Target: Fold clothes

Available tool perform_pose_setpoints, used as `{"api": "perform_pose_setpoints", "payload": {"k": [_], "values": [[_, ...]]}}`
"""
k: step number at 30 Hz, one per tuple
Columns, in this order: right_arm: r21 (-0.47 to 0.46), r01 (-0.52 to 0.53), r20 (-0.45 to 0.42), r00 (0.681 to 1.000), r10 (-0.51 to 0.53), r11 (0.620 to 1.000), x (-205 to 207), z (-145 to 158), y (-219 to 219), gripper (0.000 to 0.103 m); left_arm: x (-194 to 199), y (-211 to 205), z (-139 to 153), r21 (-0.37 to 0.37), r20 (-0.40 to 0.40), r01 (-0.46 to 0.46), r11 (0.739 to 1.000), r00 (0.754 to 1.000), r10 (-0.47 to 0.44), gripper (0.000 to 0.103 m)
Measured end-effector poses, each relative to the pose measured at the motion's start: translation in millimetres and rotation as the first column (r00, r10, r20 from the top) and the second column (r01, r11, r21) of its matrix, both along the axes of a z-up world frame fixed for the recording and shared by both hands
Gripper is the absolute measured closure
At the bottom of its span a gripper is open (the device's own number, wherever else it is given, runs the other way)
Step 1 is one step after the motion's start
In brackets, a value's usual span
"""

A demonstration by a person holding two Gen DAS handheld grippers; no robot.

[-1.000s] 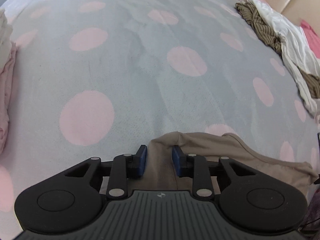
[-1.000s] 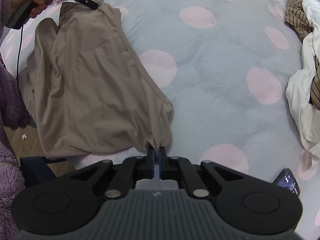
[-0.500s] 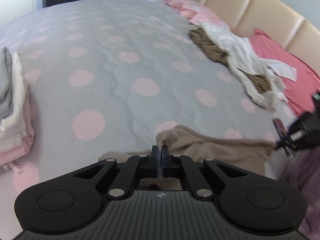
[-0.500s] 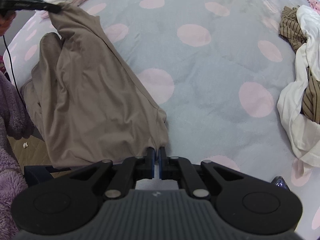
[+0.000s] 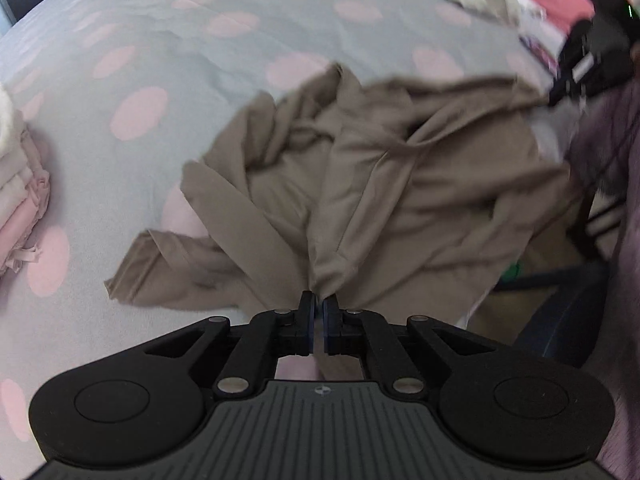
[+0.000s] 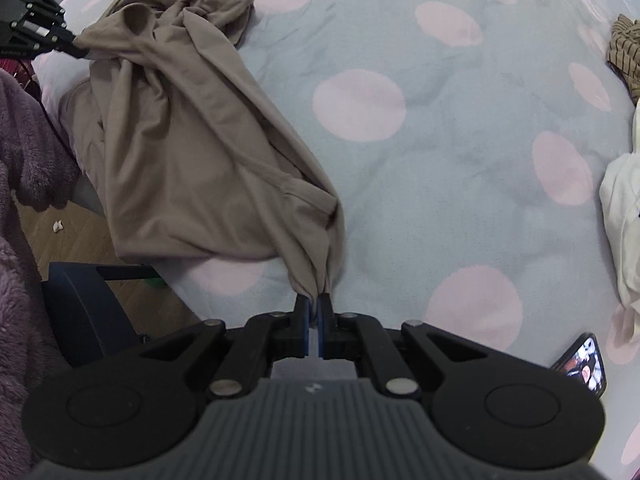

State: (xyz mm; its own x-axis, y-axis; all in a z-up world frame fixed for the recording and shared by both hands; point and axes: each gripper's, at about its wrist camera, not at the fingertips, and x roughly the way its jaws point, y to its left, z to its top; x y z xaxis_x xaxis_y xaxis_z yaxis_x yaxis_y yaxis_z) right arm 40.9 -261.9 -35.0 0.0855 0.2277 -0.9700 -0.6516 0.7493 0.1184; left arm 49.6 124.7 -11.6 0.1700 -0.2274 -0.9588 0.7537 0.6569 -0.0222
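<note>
The brown garment [image 6: 188, 152] you are folding lies rumpled near the edge of the bed, part of it hanging over the side above the wooden floor [image 6: 72, 236]. It stretches between your two grippers. Your right gripper [image 6: 314, 304] is clenched on a bunched corner of the cloth, the fabric gathered into a narrow twist right at the blue pads [image 6: 306, 322]. Your left gripper [image 5: 319, 306] is clamped on another gathered part of the same garment, with folds fanning away from the pinch point. In the right wrist view, your left gripper shows at the upper left [image 6: 44, 36], its tip at the garment's far end. In the left wrist view, your right gripper appears blurred at the upper right [image 5: 592, 60], at the opposite end of the cloth. One loose flap of the garment trails out to the left on the bedspread [image 5: 160, 276].

The bedspread [image 6: 460, 152] under it is pale grey-blue with large pink dots. A stack of folded clothes [image 5: 20, 200], pink and cream, sits at the left edge of the left wrist view, apart from the garment. A heap of unfolded clothes [image 6: 624, 184], white and striped brown, lies well away on the far side. A phone [image 6: 584, 364] rests on the bedspread near your right gripper. Your purple fleecy sleeve [image 6: 24, 168] shows at the left, and a dark chair [image 6: 88, 304] stands beside the bed.
</note>
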Motion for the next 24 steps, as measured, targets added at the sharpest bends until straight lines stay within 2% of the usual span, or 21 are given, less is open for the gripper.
{"api": "perform_pose_setpoints", "payload": {"k": [2, 3, 6, 7, 10, 13, 18, 21, 23, 24], "values": [[-0.004, 0.007, 0.000, 1.000, -0.007, 1.000, -1.5, -0.2, -1.6, 0.099, -6.3, -0.6, -0.6, 0.026, 0.021, 0.022, 0.999, 1.000, -0.022, 0.100], [-0.004, 0.009, 0.002, 1.000, -0.009, 1.000, -2.5, 0.6, -1.6, 0.099, -9.8, -1.8, 1.9, 0.032, 0.042, 0.030, 0.999, 0.999, -0.031, 0.093], [-0.001, 0.008, 0.010, 1.000, -0.008, 1.000, -5.0, 3.7, -1.8, 0.099, -24.5, -6.5, 15.9, 0.049, 0.165, 0.060, 0.997, 0.984, -0.067, 0.075], [0.000, 0.007, 0.012, 1.000, -0.007, 1.000, -5.0, 4.2, -1.7, 0.099, -31.2, -11.6, 21.3, 0.062, 0.216, 0.077, 0.995, 0.972, -0.089, 0.073], [-0.002, 0.007, 0.013, 1.000, -0.007, 1.000, -3.5, 4.0, -0.1, 0.099, -54.0, -32.1, 34.1, 0.095, 0.341, 0.144, 0.985, 0.925, -0.168, 0.072], [-0.004, 0.007, 0.012, 1.000, -0.007, 1.000, -3.4, 1.5, 0.9, 0.099, -69.7, -53.0, 36.4, 0.131, 0.405, 0.179, 0.975, 0.888, -0.217, 0.072], [-0.003, 0.000, 0.015, 1.000, 0.000, 1.000, -3.2, 1.8, 1.7, 0.099, -80.1, -80.5, 17.4, 0.213, 0.441, 0.182, 0.960, 0.859, -0.261, 0.072], [0.001, 0.005, 0.017, 1.000, -0.005, 1.000, -2.8, 2.7, -0.3, 0.099, -84.9, -89.0, 1.7, 0.284, 0.456, 0.181, 0.941, 0.838, -0.299, 0.072], [0.004, 0.007, 0.019, 1.000, -0.007, 1.000, -2.8, 2.9, -0.8, 0.099, -85.2, -93.1, -5.6, 0.307, 0.459, 0.180, 0.935, 0.832, -0.311, 0.072], [0.005, 0.007, 0.019, 1.000, -0.007, 1.000, -3.0, 2.7, -0.4, 0.099, -83.7, -94.4, -8.3, 0.313, 0.464, 0.173, 0.934, 0.830, -0.309, 0.077]]}}
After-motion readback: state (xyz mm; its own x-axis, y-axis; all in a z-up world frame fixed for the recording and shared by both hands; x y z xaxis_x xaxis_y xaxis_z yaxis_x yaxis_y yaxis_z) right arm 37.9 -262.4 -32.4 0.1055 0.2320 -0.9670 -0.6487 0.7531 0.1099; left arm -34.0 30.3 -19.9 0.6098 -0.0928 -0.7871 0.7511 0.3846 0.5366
